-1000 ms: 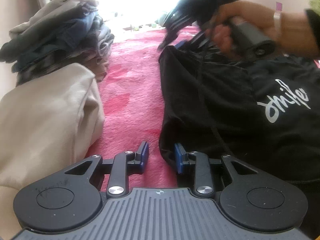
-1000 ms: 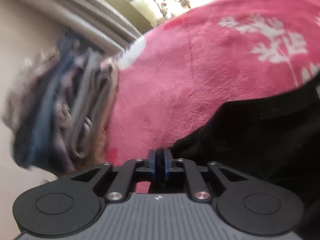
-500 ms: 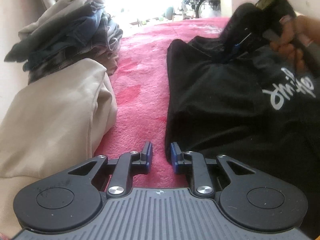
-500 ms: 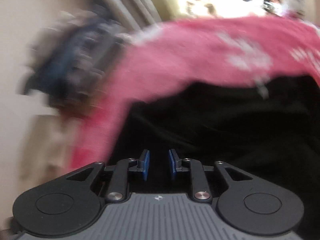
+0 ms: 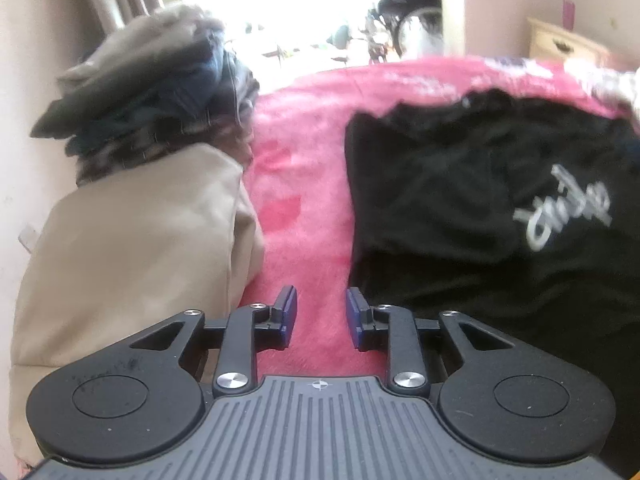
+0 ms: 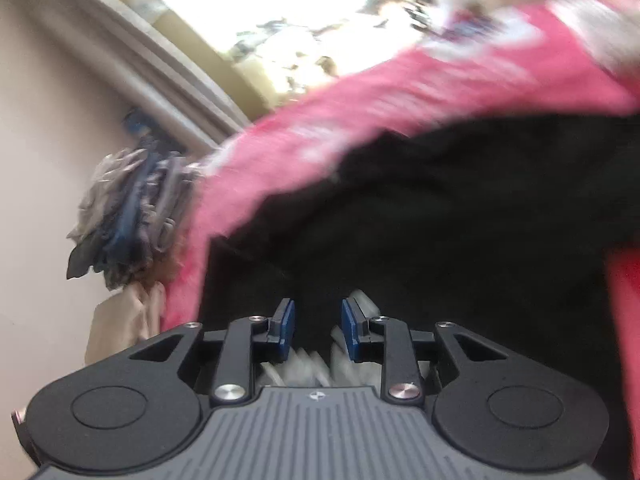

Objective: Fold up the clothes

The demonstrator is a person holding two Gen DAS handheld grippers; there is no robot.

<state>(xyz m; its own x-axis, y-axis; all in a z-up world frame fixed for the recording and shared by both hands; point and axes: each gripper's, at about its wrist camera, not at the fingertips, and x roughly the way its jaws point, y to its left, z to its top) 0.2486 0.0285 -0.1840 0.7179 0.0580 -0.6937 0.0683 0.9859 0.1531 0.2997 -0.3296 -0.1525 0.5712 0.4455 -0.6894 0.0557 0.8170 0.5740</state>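
Observation:
A black garment [image 5: 460, 200] with white script lettering [image 5: 564, 216] lies flat on the pink blanket [image 5: 296, 200]. My left gripper [image 5: 321, 312] is open and empty, low over the blanket just left of the garment's near left edge. My right gripper [image 6: 316, 328] is open and empty above the same black garment [image 6: 420, 220], with white lettering showing below its jaws. The right wrist view is blurred by motion.
A folded beige garment [image 5: 132, 252] lies left of my left gripper. Behind it stands a stack of folded grey and blue clothes [image 5: 160, 92], also in the right wrist view [image 6: 128, 216]. A wall and curtain lie to the left, a bright window behind.
My right gripper opened, let go of the black garment's corner and left the left wrist view. My left gripper opened wider and drew back a little.

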